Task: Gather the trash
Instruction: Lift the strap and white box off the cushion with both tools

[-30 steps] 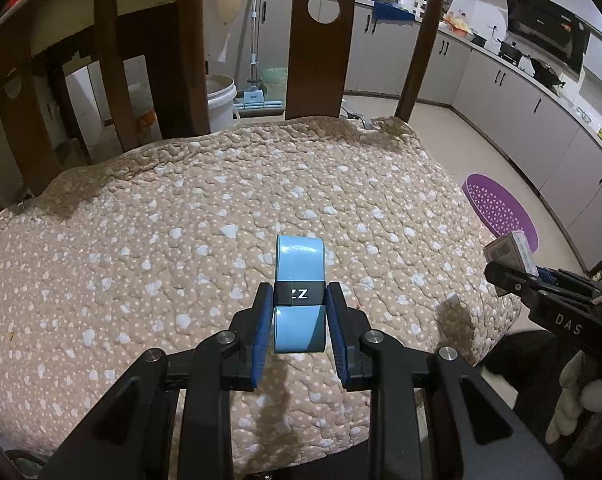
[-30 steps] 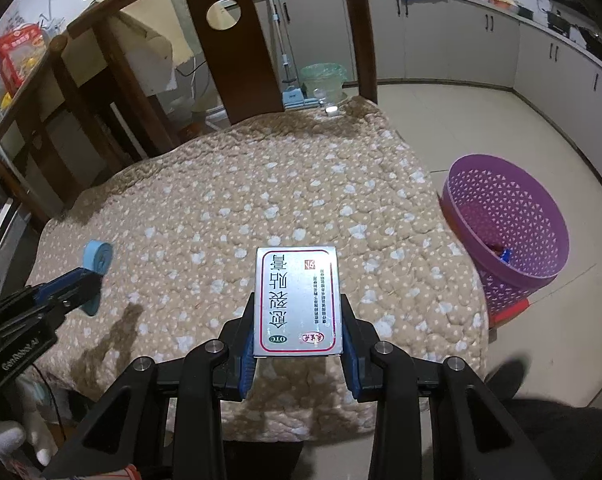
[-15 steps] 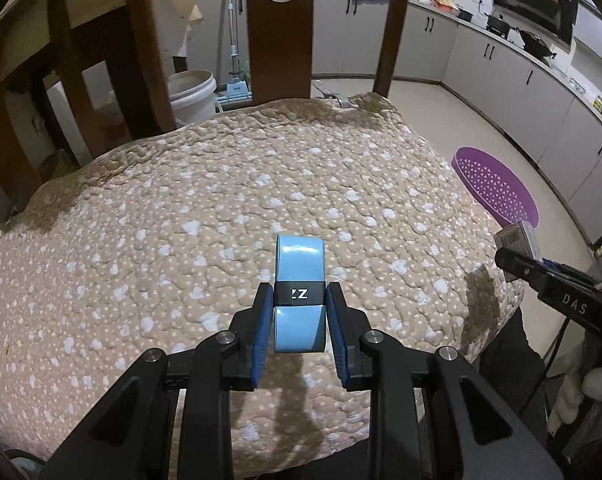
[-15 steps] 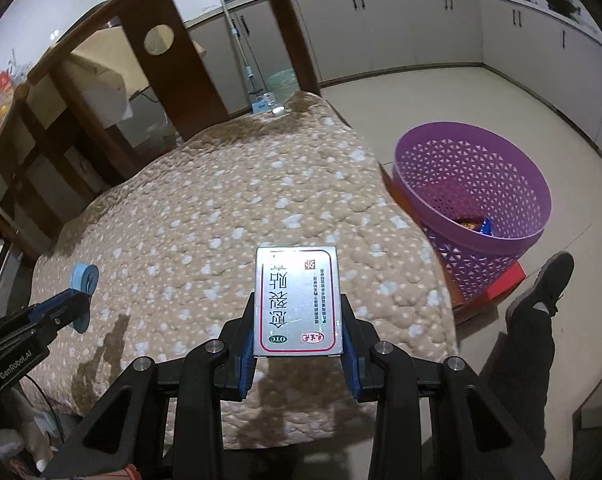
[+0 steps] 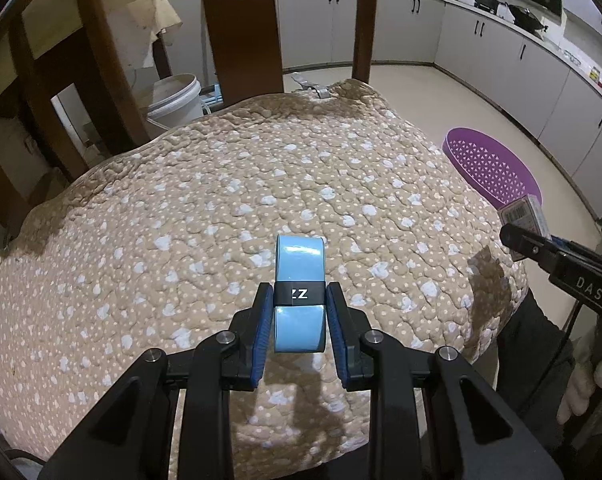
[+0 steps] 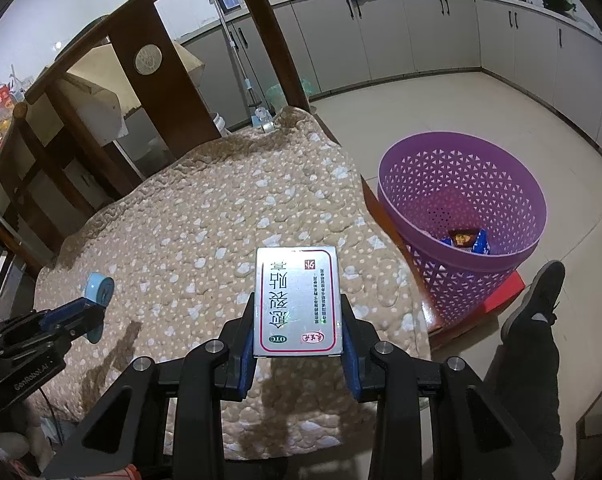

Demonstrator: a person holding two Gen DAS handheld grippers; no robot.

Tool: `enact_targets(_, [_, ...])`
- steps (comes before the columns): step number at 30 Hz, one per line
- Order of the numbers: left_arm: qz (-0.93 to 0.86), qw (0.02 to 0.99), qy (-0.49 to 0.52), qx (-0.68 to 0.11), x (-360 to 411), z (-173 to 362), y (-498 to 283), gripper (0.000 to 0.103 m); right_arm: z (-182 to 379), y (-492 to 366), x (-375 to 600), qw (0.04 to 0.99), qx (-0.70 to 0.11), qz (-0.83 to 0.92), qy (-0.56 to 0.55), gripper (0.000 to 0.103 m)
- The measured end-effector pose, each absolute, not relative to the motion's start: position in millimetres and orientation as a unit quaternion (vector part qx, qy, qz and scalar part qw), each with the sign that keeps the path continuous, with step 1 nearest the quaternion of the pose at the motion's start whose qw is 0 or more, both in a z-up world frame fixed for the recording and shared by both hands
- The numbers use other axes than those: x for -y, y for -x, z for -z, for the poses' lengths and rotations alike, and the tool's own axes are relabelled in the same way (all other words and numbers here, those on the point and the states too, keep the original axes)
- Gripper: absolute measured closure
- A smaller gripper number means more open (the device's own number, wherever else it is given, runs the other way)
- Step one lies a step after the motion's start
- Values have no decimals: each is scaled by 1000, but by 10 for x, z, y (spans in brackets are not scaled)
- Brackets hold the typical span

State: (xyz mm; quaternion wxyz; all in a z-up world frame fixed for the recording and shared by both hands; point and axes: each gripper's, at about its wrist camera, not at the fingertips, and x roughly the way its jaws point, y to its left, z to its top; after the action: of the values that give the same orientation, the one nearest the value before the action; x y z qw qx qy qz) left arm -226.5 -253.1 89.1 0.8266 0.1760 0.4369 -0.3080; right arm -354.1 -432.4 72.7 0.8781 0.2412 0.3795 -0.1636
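Fingers (image 5: 261,332) on the left gripper (image 5: 297,330) are pinching a light blue tape roll (image 5: 299,280) on edge, held up over the quilted cushion (image 5: 221,200). Right gripper (image 6: 298,330) fingers (image 6: 349,344) are clamped on the 2 sides of a silver medicine box (image 6: 297,300), label up, also above the cushion. Off to the right of those fingers and further ahead sits the purple basket (image 6: 417,216) on the floor, a few wrappers (image 6: 467,240) inside.
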Motion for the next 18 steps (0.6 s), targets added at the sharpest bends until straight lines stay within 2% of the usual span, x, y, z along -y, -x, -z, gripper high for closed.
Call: enact_targets(18, [322,813,-203,-441,2842,-807,2347,77,-716,3607,4430,881,-367,144,-261,66])
